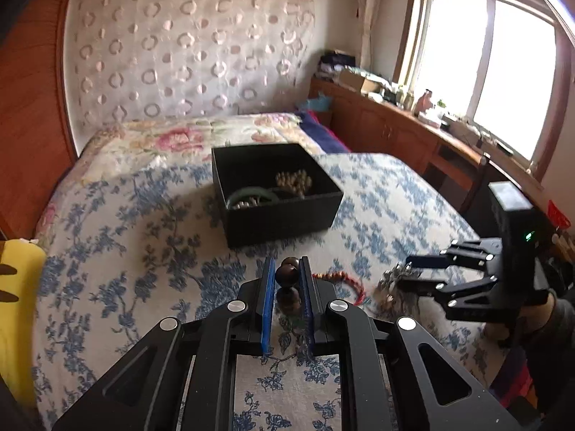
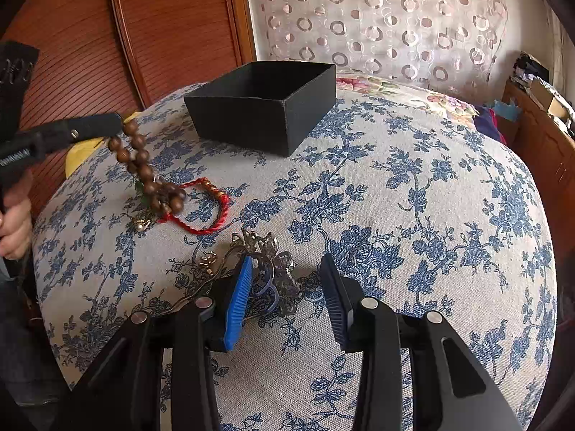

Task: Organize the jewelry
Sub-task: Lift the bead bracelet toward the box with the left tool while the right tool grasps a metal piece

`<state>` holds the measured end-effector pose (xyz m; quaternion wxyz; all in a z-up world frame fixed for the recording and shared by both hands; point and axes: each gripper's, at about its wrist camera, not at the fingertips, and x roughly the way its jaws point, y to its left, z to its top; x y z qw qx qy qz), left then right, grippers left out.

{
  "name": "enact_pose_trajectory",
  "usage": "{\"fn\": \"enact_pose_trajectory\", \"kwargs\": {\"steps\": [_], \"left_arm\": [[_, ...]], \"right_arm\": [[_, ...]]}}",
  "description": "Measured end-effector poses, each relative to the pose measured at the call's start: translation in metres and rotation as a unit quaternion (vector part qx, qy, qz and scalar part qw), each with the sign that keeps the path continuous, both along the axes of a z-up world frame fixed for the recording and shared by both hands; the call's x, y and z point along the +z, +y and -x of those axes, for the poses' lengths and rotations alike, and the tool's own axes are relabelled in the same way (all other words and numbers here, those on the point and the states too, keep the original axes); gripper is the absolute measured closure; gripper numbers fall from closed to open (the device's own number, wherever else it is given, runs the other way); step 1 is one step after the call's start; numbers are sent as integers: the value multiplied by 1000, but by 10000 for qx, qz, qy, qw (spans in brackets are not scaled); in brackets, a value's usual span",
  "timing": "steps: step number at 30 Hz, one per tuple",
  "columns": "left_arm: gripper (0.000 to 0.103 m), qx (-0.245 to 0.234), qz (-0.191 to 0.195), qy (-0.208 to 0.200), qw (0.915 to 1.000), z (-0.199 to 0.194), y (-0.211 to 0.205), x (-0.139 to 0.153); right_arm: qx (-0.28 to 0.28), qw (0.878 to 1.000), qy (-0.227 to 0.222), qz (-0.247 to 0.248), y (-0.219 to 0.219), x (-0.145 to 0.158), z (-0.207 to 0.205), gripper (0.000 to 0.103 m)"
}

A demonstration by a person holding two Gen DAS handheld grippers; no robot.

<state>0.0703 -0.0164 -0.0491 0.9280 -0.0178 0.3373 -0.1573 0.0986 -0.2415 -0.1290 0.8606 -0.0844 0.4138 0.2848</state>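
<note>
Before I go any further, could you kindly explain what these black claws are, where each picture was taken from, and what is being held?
They are hand-held grippers, one in each of a person's hands, each carrying a camera that looks along its two fingers. The left gripper, seen in its own view, is shut on a wooden bead bracelet; the right camera shows the strand hanging down to the bedspread. The right gripper is open over an ornate metal hairpin, and grips nothing. A red cord bracelet lies nearby. Behind stands a black box that already holds some jewelry.
</note>
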Motion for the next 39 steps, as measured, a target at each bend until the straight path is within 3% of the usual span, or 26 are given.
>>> {"fn": "enact_pose_trajectory", "kwargs": {"steps": [14, 17, 30, 39], "left_arm": [[91, 263, 28, -473, 9985, 17, 18, 31], [91, 302, 33, -514, 9982, 19, 23, 34], [91, 551, -39, -729, 9958, 18, 44, 53], [91, 520, -39, -437, 9977, 11, 43, 32]], "right_arm": [[1, 10000, -10, 21, 0, 0, 0, 61], [68, 9999, -54, 115, 2, 0, 2, 77], [26, 9998, -98, -181, -6, 17, 6, 85], [1, 9991, -143, -411, -6, 29, 5, 95]]}}
